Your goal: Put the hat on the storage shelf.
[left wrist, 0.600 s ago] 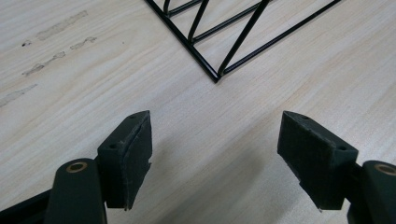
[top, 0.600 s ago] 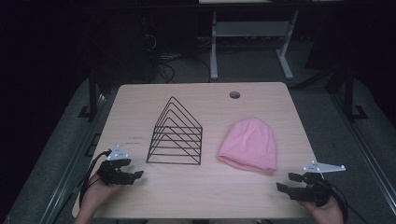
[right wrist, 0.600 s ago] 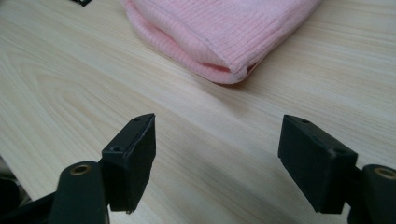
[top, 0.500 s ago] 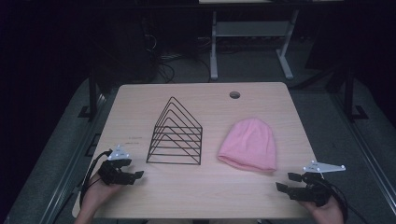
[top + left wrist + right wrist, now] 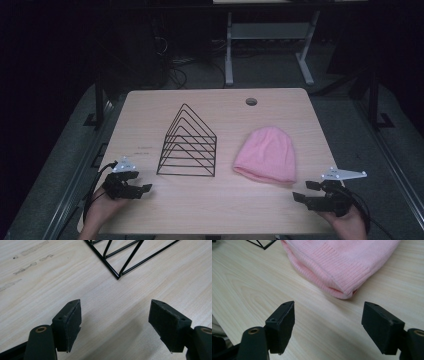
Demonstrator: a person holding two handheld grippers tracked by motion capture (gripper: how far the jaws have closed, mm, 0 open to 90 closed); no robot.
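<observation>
Both my grippers gape empty, hat [image 5: 342, 262] just ahead of right gripper [image 5: 328, 327], rack [image 5: 130, 257] ahead of left gripper [image 5: 115, 327]; I'd slide the right jaws low onto the ribbed brim, pinching both layers.

One pink beanie [image 5: 266, 155], one black wire rack [image 5: 188, 144], one wooden table [image 5: 215, 205], two grippers: left [image 5: 140, 190], right [image 5: 305, 192].
</observation>
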